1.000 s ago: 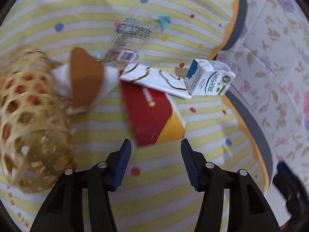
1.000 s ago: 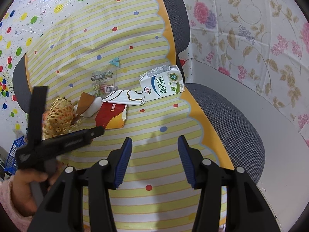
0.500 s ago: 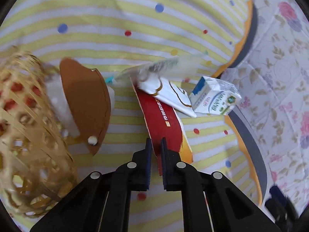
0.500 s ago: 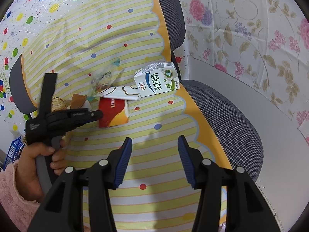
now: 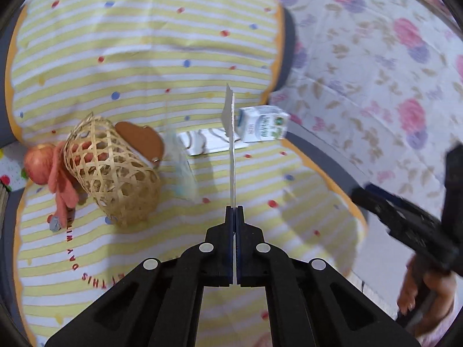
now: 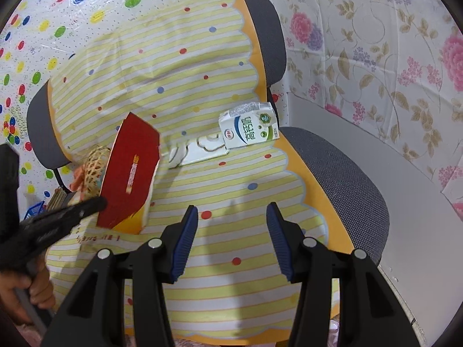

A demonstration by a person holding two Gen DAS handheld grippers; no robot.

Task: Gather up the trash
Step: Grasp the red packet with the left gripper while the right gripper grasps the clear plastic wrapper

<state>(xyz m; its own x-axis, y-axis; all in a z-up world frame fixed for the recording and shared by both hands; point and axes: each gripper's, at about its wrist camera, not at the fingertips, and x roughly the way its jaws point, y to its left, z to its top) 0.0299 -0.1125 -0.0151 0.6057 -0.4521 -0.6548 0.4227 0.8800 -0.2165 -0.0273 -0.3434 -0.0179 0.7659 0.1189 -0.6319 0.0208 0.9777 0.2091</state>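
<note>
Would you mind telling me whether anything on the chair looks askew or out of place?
Yes: the wicker basket lies tipped on its side on the seat, with an apple beside it. The milk carton also lies on its side near the seat's back edge, its end on a flattened white wrapper.

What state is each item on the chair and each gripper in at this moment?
Left gripper: jaws shut on the flat red cardboard wrapper.
Flat red cardboard wrapper: lifted off the seat, held upright.
Right gripper: jaws open, empty, above the seat.
White milk carton: lying on its side.
Flattened white patterned box: lying flat beside the carton.
Woven bamboo basket: tipped on its side.
</note>
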